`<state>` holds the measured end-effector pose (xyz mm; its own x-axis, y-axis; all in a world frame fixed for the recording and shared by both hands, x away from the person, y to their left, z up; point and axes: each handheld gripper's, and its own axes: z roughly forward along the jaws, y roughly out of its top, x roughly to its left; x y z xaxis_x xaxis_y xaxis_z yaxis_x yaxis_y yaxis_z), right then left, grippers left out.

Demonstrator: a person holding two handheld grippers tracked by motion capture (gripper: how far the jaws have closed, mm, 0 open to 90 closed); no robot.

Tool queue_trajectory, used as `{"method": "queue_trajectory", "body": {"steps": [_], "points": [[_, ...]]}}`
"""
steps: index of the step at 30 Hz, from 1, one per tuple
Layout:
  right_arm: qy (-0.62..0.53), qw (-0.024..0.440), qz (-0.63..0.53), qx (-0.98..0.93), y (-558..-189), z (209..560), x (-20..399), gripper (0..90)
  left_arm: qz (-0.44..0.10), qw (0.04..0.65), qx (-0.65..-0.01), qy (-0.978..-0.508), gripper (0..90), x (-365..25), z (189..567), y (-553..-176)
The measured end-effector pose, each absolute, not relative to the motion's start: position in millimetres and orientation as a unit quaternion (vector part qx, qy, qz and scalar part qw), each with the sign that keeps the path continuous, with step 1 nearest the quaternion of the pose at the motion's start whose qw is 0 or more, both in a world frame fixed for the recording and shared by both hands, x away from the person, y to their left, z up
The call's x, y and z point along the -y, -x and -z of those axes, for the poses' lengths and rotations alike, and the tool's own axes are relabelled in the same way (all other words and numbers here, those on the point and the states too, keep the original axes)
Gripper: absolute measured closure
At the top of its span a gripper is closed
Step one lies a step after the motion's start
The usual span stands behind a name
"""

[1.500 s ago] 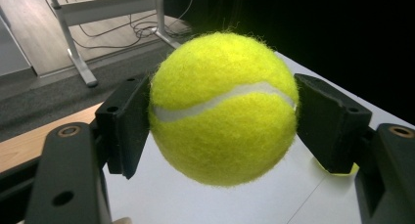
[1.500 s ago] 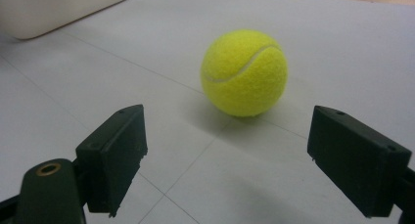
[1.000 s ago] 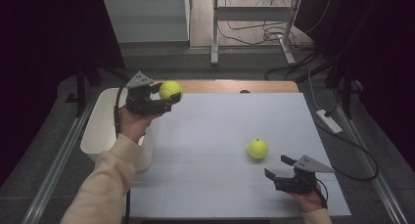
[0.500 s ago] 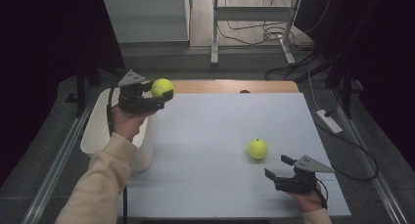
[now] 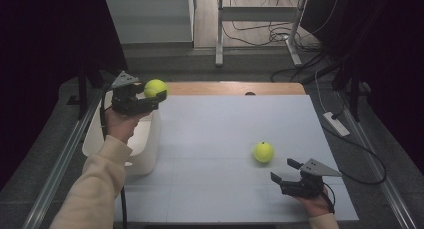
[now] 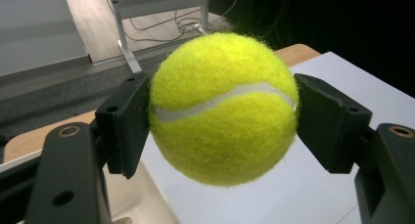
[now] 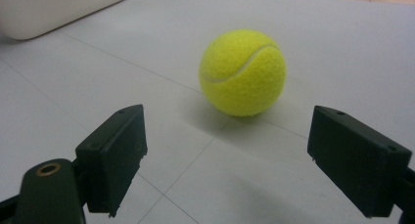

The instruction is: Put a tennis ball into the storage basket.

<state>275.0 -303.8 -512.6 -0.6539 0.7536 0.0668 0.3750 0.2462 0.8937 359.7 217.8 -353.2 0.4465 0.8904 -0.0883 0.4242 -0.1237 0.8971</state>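
Meanwhile, the left gripper (image 5: 156, 98) has carried its tennis ball (image 5: 155, 88) over the white bin (image 5: 145, 154).

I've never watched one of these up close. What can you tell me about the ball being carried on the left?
The held tennis ball is bright yellow-green and fuzzy like felt, round, with a curved white seam across it. It is off the table, pinched at its two sides by the left gripper's black fingers, above the near edge of a white bin.
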Motion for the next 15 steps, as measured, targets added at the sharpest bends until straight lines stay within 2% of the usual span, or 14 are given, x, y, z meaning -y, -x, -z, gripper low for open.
{"method": "queue_trajectory", "body": {"steps": [15], "points": [[-0.368,0.193,-0.491,-0.765,-274.3,512.3,304.4,14.8,-0.262,0.452,-0.482,-0.703,27.0,-232.1,357.9,-361.7]]}}
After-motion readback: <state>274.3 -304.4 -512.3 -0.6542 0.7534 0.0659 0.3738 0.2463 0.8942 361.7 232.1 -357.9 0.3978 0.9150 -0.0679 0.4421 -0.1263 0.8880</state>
